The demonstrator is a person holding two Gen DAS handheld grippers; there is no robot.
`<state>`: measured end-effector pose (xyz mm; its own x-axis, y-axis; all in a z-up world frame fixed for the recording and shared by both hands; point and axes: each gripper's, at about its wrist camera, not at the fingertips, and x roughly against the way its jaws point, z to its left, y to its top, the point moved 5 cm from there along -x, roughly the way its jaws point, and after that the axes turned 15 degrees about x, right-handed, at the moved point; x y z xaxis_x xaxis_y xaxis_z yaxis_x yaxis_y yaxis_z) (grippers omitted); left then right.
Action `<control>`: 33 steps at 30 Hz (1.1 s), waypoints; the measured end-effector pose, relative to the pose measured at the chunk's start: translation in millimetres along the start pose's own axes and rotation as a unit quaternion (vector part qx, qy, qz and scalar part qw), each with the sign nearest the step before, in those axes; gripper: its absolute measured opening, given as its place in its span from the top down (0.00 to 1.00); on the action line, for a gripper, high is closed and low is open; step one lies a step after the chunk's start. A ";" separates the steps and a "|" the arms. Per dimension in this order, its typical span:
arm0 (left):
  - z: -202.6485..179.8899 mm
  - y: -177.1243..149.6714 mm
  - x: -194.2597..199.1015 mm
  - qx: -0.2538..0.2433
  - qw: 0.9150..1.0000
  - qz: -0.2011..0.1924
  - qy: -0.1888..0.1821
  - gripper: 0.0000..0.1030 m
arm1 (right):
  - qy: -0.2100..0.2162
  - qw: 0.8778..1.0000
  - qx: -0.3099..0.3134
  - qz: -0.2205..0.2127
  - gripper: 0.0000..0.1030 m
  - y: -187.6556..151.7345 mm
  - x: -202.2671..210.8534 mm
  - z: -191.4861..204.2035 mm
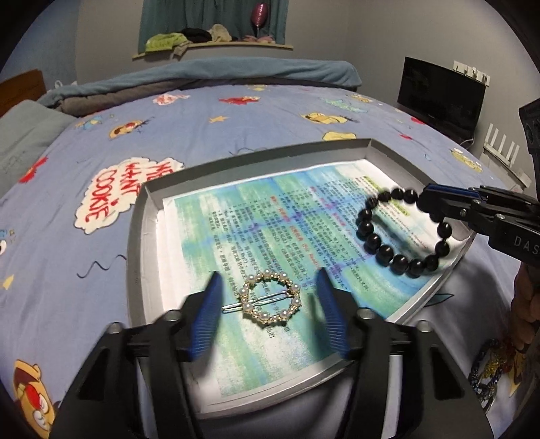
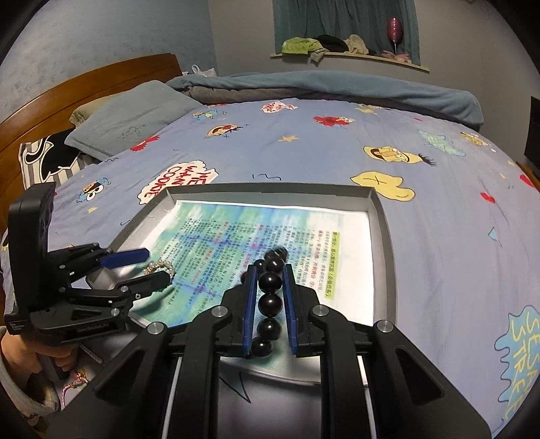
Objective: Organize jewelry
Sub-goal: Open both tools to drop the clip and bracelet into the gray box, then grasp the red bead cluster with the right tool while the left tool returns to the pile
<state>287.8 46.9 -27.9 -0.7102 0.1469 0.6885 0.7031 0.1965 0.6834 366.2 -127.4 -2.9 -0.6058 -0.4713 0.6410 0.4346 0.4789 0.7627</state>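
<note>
Spread over the bed, a cartoon-print sheet carries a shallow grey tray lined with printed paper. At its near left the left gripper stands with jaws wide, clear of the pearl hair clip lying flat between them; it looks light and stiff, best pinched across its ring. Further right the right gripper has jaws narrow around the black bead bracelet, smooth, round beads likely to slip, dangling over the tray's right side.

Cartoon-print bedsheet, folded blanket, pillow (grey-green), dark monitor.

We see a big bed with a blue cartoon sheet ahead of the claw. Past it stand grey walls, a shelf and green curtains.
</note>
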 end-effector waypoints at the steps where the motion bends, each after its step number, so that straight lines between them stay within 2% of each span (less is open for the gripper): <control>1: -0.6 0.3 1.7 0.000 1.000 -0.004 0.000 0.26 | 0.001 1.000 -0.001 -0.003 0.78 -0.3 2.3 -0.3; 3: -1.8 1.0 7.9 -0.004 1.000 -0.015 0.000 0.23 | 0.003 1.000 -0.004 -0.018 0.62 -2.1 10.7 -0.6; 5: -3.2 2.1 13.7 -0.007 1.000 -0.027 0.006 0.20 | 0.003 0.999 -0.005 -0.032 0.57 -3.4 19.5 -0.1; 7: -3.8 2.3 20.7 -0.006 0.999 -0.037 0.005 0.13 | 0.002 0.999 -0.008 -0.038 0.54 -5.3 25.3 -0.3; 11: -2.2 1.5 35.9 0.000 0.999 -0.053 0.001 0.12 | -0.002 0.999 -0.007 -0.052 0.44 -12.7 42.1 0.7; 17: 4.9 -8.9 66.2 0.011 0.997 -0.071 -0.005 0.12 | -0.006 0.998 -0.013 -0.064 0.37 -30.1 67.0 3.4; 23: 14.5 -31.9 97.8 0.027 0.996 -0.080 -0.017 0.12 | -0.015 0.997 -0.020 -0.066 0.34 -55.7 90.7 7.4; 33: 10.2 -87.1 119.9 0.038 0.997 -0.062 -0.037 0.12 | -0.007 0.998 -0.034 -0.057 0.32 -106.0 112.8 22.8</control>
<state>141.0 57.3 -7.4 -0.7941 0.1866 0.5784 0.6070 0.2899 0.7399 236.6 -214.5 -13.3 -0.6621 -0.5094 0.5496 0.4065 0.3720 0.8345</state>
